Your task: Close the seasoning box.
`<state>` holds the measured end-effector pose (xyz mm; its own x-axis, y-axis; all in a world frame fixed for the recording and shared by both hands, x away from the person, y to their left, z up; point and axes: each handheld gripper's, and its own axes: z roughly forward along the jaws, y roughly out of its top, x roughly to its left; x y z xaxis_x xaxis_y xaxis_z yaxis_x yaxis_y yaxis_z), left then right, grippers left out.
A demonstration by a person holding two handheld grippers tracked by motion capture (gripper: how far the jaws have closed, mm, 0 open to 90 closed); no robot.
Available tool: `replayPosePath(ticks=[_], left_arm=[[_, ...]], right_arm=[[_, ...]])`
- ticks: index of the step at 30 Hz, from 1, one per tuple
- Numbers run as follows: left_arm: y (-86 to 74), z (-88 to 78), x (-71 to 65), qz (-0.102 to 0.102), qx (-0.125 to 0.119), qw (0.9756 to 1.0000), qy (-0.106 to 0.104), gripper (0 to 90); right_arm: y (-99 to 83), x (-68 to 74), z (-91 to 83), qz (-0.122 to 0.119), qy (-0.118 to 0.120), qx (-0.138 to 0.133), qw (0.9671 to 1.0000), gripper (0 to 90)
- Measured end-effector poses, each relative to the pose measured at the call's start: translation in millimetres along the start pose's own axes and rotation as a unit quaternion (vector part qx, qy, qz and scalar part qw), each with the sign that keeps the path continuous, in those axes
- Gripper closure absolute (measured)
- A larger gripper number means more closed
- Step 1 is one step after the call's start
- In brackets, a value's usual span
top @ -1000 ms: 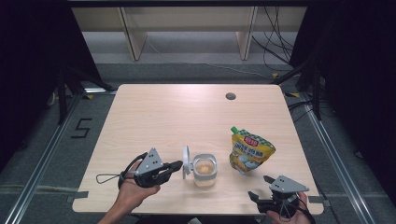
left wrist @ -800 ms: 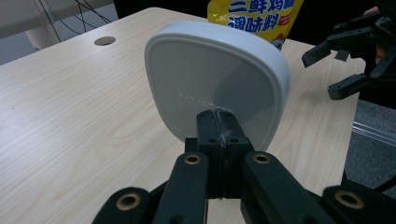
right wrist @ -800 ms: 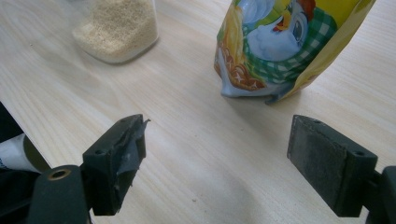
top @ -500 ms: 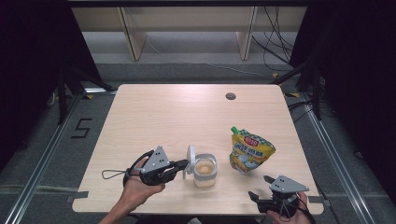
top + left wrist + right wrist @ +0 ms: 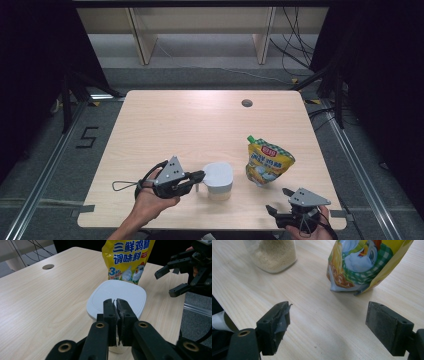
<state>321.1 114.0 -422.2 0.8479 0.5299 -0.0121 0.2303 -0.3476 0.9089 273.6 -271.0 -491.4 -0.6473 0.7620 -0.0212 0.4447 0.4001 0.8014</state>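
Your left gripper [image 5: 199, 176] sits with its jaws pressed together, nothing visibly caught between them, their tips resting at the near edge of the white lid [image 5: 117, 293] of the small clear jar [image 5: 218, 181]; the lid lies flat and closed on top. From the left gripper view, the jaws come in low over the lid's rim, and you can see the jar's body just below them. Taking the jar as your landmark: it stands near the front edge of the wooden table [image 5: 200, 120], and in the right gripper view its lower part shows a pale, sandy, granular filling [image 5: 273, 255]. The yellow seasoning pouch [image 5: 267, 161] stands upright just to the right of the jar, apart from it, with its green spout at the top. Your right gripper [image 5: 282, 201] is farther right of the jar, nearer you than the pouch, at the table's front edge, its jaws spread wide over bare wood and holding nothing. Well beyond the jar, toward the far side, a round cable hole [image 5: 246, 103] is set in the tabletop.
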Motion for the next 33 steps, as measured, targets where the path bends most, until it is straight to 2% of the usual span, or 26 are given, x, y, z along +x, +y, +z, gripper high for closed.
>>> replayPosePath(ticks=[3,4,6,7,8,9,10,12,16,17,18,21,23,24,25,26,29,30,33], left_arm=[[-1.0,-5.4,3.2,-0.011,-0.005,0.9999,-0.006,80.1],[-1.5,-6.1,4.7,-0.010,-0.008,0.9999,-0.010,77.6],[-3.3,-9.9,5.5,-0.019,-0.011,0.9997,-0.008,72.8],[-4.3,-11.8,6.5,-0.015,-0.012,0.9998,-0.006,69.5],[-5.7,-13.5,6.4,-0.016,-0.012,0.9998,-0.002,66.6],[-7.1,-15.0,7.7,-0.003,-0.010,0.9999,0.000,64.1],[-9.5,-16.6,6.6,-0.013,-0.007,0.9999,0.003,61.4],[-15.2,-20.2,8.3,-0.007,-0.004,0.9999,0.007,55.8],[-27.6,-24.4,11.3,-0.018,0.004,0.9995,0.025,47.9],[-30.8,-25.1,13.7,-0.015,0.005,0.9995,0.027,45.4],[-34.2,-26.1,14.5,-0.025,0.009,0.9991,0.033,44.4],[-44.4,-27.9,17.7,-0.034,0.013,0.9986,0.038,42.0],[-50.5,-29.2,19.6,-0.032,0.020,0.9985,0.038,40.4],[-53.8,-29.4,18.6,-0.049,0.021,0.9978,0.040,39.4],[-55.8,-30.5,20.6,-0.036,0.027,0.9981,0.043,38.3],[-58.7,-30.3,20.8,-0.047,0.028,0.9976,0.042,36.9],[-65.5,-30.5,23.3,-0.054,0.038,0.9969,0.043,34.4],[-67.5,-30.5,23.2,-0.056,0.042,0.9965,0.046,33.4],[-72.6,-30.1,22.8,-0.050,0.045,0.9970,0.039,32.2]], right_arm=[[0.1,0.2,-0.2,0.001,-0.001,0.003,1.0000,20.5],[-0.1,1.2,-0.4,0.005,-0.003,0.005,1.0000,20.5],[-0.2,1.5,0.0,0.008,0.000,0.005,1.0000,20.5],[-0.1,1.6,-0.6,0.009,-0.002,0.007,0.9999,20.5],[0.0,0.2,-0.3,0.000,-0.003,0.003,1.0000,20.5],[0.0,0.2,-0.4,0.001,-0.003,0.003,1.0000,20.5],[0.0,0.0,-0.4,0.000,-0.002,0.004,1.0000,20.5],[-0.1,0.1,-0.4,0.001,-0.002,0.005,1.0000,20.5],[-0.1,0.7,0.0,0.000,-0.002,0.008,1.0000,20.5],[0.0,1.4,-0.3,0.003,-0.003,0.009,0.9999,20.5],[0.1,1.1,0.0,0.000,-0.001,0.008,1.0000,20.5],[0.6,2.1,-0.5,-0.003,-0.004,0.004,1.0000,20.5],[0.8,1.8,-0.2,-0.007,-0.003,0.006,1.0000,20.5],[0.7,2.5,0.0,0.001,0.002,0.011,0.9999,20.5],[0.5,2.2,0.3,-0.002,0.000,0.008,1.0000,20.5],[0.3,3.6,0.1,0.008,0.000,0.010,0.9999,20.5],[-0.2,3.9,0.5,0.009,0.002,0.013,0.9999,20.5],[-0.1,2.9,0.8,0.003,0.003,0.013,0.9999,20.5],[0.3,3.4,0.6,0.003,0.003,0.012,0.9999,20.5]])
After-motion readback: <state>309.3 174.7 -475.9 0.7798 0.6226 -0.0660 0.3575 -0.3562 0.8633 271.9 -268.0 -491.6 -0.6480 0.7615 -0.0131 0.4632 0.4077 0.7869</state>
